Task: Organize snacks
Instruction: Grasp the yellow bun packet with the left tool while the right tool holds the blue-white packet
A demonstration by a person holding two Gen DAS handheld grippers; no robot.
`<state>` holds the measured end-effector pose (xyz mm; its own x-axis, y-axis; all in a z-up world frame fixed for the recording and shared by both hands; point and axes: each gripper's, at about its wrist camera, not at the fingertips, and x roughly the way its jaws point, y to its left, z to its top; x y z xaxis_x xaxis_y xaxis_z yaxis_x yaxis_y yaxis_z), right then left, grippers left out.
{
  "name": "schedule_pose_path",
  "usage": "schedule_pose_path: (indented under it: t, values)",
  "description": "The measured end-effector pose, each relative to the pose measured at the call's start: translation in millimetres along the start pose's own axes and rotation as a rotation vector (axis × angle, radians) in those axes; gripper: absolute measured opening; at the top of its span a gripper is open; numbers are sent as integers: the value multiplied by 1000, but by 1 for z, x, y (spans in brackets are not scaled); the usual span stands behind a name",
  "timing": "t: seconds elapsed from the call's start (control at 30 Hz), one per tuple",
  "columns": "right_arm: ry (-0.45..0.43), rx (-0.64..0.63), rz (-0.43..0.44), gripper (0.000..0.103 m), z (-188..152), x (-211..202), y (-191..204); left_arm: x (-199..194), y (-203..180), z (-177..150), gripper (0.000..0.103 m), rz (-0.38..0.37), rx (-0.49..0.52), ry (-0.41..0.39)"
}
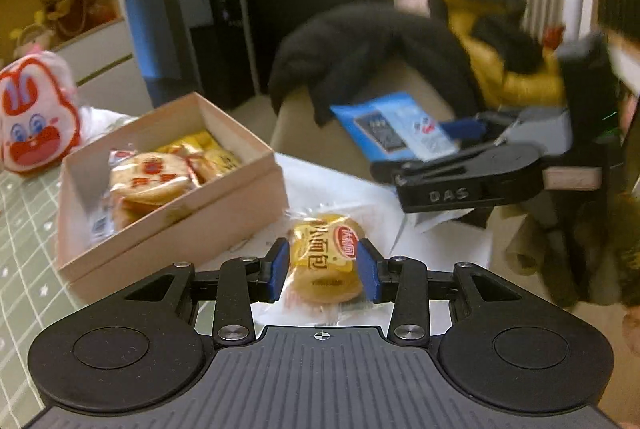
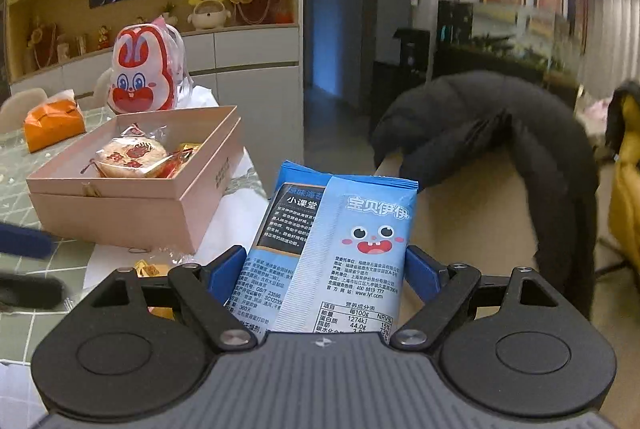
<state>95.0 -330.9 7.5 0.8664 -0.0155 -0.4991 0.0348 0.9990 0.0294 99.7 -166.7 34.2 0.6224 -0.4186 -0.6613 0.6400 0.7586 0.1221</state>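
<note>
My left gripper is shut on a yellow wrapped bread snack, just above white paper on the table. A pink box to its left holds round rice crackers and yellow packets. My right gripper is shut on a blue snack packet with a cartoon face, held in the air to the right of the pink box. The right gripper with the blue packet also shows in the left wrist view, above and right of the bread snack.
A red-and-white rabbit bag stands behind the box. An orange pack lies at the far left on the green tablecloth. A chair with a black coat stands beyond the table edge. Shelves line the back wall.
</note>
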Motion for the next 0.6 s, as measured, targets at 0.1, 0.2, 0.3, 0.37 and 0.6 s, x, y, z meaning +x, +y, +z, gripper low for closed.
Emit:
schedule_pose_path:
  t: [0.1, 0.2, 0.3, 0.37, 0.6]
  values:
    - [-9, 21, 30, 85, -5, -7, -7, 22, -11, 6, 44, 22, 53, 76]
    - [-29, 27, 48, 85, -8, -17, -15, 33, -19, 7, 74, -1, 69, 128]
    - [-47, 33, 61, 85, -9, -24, -21, 42, -17, 12, 80, 10, 14, 156]
    - [-58, 38, 71, 85, -9, -32, -24, 45, -11, 13, 78, 19, -32, 153]
    - [-65, 12, 86, 85, -12, -52, -19, 55, 9, 12, 77, 2, -120, 168]
